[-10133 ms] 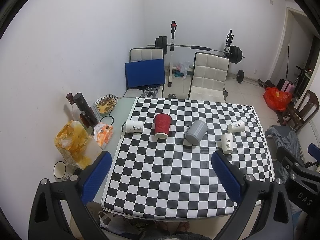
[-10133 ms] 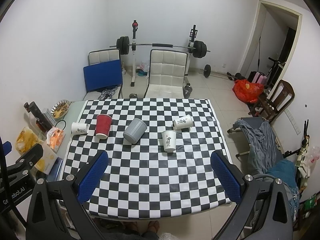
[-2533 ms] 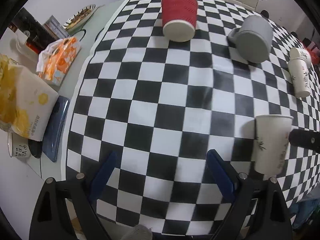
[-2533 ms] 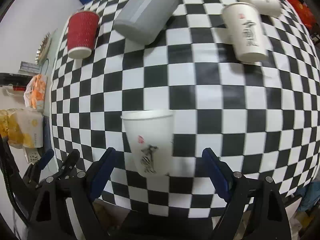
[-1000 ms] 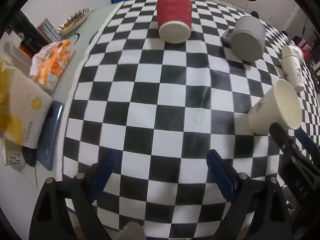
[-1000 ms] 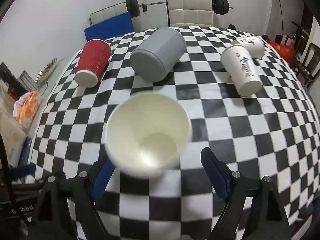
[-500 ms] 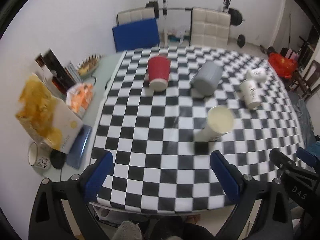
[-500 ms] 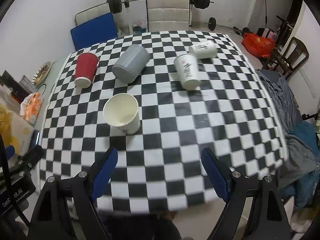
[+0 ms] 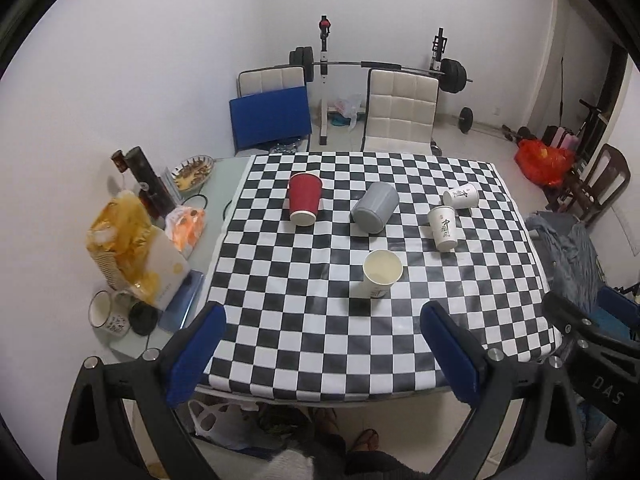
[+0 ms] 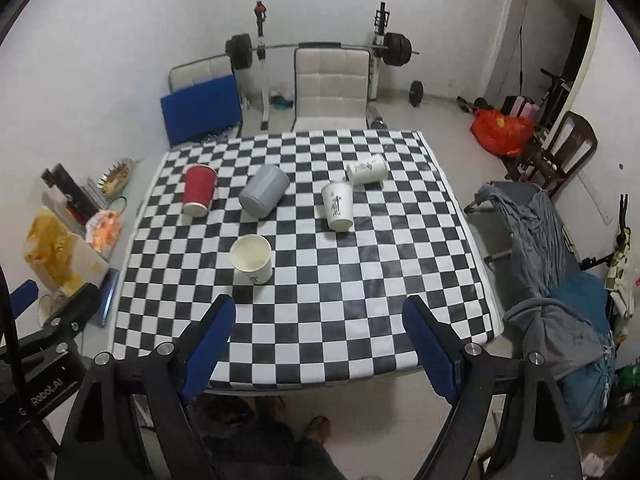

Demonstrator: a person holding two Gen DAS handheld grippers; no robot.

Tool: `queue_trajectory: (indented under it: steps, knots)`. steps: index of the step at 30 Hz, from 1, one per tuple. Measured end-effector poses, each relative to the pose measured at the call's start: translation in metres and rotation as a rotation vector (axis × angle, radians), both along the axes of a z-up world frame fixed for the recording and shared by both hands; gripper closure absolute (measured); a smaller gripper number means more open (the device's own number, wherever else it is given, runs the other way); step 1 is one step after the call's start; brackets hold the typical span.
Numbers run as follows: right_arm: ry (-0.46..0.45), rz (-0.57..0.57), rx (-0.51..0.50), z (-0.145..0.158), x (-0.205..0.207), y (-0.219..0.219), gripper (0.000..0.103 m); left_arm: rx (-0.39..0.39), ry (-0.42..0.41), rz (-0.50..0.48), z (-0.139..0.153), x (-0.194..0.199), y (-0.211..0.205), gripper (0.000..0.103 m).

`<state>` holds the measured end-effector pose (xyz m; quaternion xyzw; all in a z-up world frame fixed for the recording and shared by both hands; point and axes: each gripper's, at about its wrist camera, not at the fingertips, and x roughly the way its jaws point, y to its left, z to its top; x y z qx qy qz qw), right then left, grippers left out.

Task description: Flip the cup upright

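A white paper cup (image 9: pixel 380 274) stands upright, mouth up, on the checkered tablecloth (image 9: pixel 280 320); it also shows in the right wrist view (image 10: pixel 252 260). Behind it are a red cup (image 9: pixel 304 199), a grey cup (image 9: pixel 374 208) lying tilted, a white printed cup (image 9: pixel 443 227) mouth down and another white cup (image 9: pixel 461 196) on its side. My left gripper (image 9: pixel 324 344) and right gripper (image 10: pixel 318 340) are both open and empty, held above the near table edge, well back from the cups.
Snack bags (image 9: pixel 128 240), a mug (image 9: pixel 102 314), a bottle (image 9: pixel 150 184) and a dish (image 9: pixel 192 168) crowd the table's left strip. Two chairs (image 9: pixel 400 112) and a barbell rack stand beyond. Clothes hang over a chair (image 10: pixel 560 280) on the right.
The right gripper let go of the white cup after turning it mouth up and setting it down. Both grippers pulled up and back from the table.
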<state>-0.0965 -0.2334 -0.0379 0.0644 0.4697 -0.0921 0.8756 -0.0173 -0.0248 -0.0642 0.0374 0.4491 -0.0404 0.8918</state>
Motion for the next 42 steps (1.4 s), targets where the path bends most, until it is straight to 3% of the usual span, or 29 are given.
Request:
queue_trajectory:
  steps: [6,18,42]
  knots:
    - [-0.022,0.018,0.01,0.031,-0.018,0.004,0.016,0.002,-0.021,0.023,0.021,-0.012,0.0,0.004]
    - [-0.044,0.035,0.022,0.059,-0.03,0.008,0.016,0.006,-0.06,0.042,0.043,-0.021,0.004,0.004]
    - [-0.049,0.013,-0.02,0.064,-0.026,0.011,0.016,0.012,-0.069,0.046,0.047,-0.02,0.006,0.004]
